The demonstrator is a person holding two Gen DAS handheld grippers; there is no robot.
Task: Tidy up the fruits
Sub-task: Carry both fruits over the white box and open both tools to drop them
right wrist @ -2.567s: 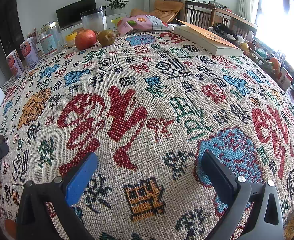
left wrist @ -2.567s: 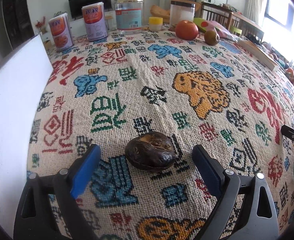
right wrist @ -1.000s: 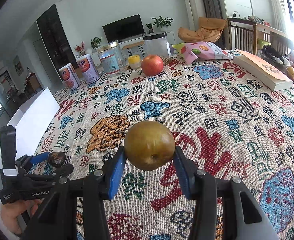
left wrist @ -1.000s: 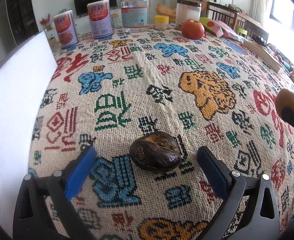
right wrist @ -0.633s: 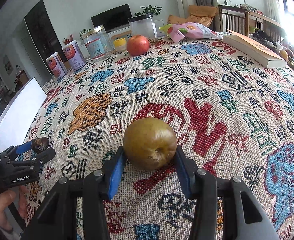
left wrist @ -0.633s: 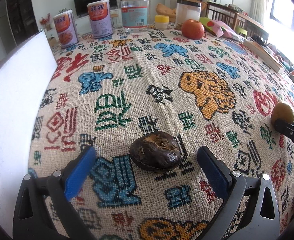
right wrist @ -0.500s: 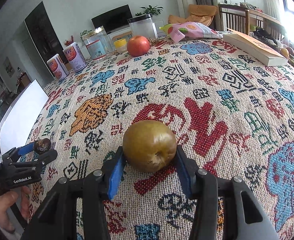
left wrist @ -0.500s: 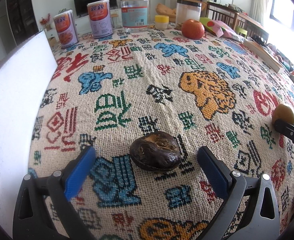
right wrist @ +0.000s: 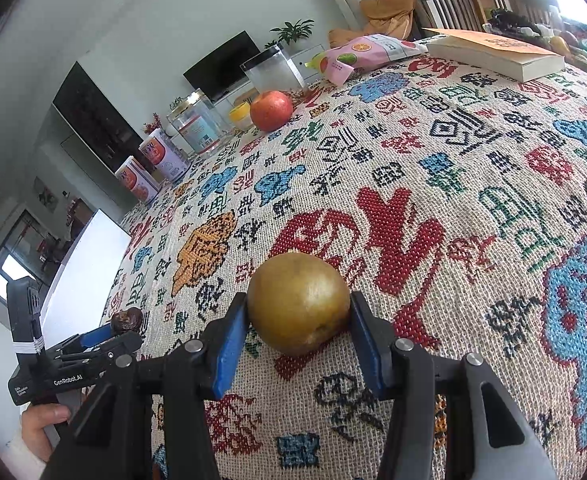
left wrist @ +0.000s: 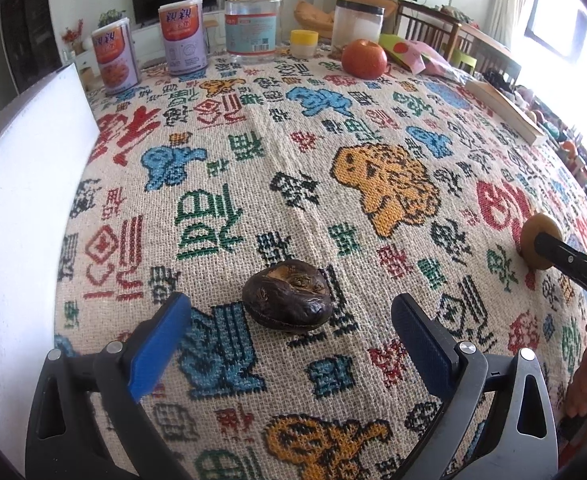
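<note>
Both jaws of the right gripper (right wrist: 298,336) press their blue pads against the sides of a brownish-yellow pear (right wrist: 298,302), which sits low over the patterned tablecloth (right wrist: 473,168); whether its underside touches the cloth cannot be told. On the left gripper (left wrist: 291,330), the jaws stand wide apart, and a dark, wrinkled fruit (left wrist: 287,303) lies on the cloth between their tips, touching neither pad.

That woven tablecloth, covered in coloured characters, spreads over the whole table. A white board (left wrist: 21,184) runs along its left edge. At the far right lies a thick book (right wrist: 497,53), and beside it a pink snack bag (right wrist: 367,54). Along the far edge stand two clear jars (left wrist: 253,26), two orange-and-purple cans (left wrist: 183,36) and a small yellow-lidded tub (left wrist: 304,42). A red apple (left wrist: 364,59) rests near the jars, well apart from both grippers. In the left wrist view the pear shows at the right edge, held by the other tool. A hand (right wrist: 43,420) grips the left tool's handle at the lower left.
</note>
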